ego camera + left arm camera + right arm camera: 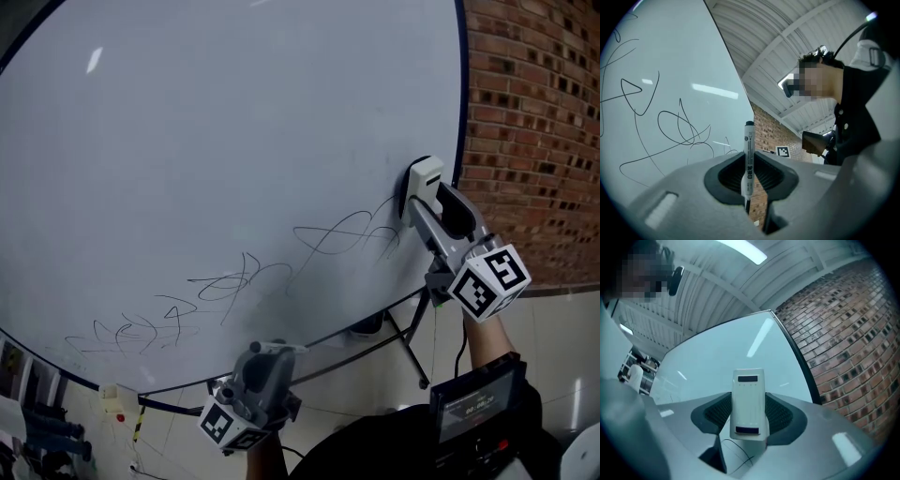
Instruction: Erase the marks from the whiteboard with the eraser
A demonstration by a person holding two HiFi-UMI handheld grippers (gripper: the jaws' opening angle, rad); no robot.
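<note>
looking down from your head, you see the whiteboard (234, 141) filling most of the frame, with a trail of thin scribbles (234, 286) running across its lower part. your right gripper (433, 202) presses a white eraser (424, 173) flat against the board near its right edge, at the right end of the scribbles. your left gripper (270, 354) sits lower, just under the board's bottom edge and off its surface. a brick wall (534, 122) stands to the right, and the dark legs of the stand (408, 342) show below the board.

in the left gripper view, the fingers are closed narrow on a slim marker (748, 159), which stands upright between them with its dark cap on top. the board lies to the left, looped with black lines (675, 126), and brick shows behind the marker.

in the right gripper view, the fingers clamp the eraser (749, 404) by its two long sides, with its upper end sticking out past them. the board spreads behind it, a couple of dark strokes (736, 453) show just under the eraser, and the brick wall curves along the right.
</note>
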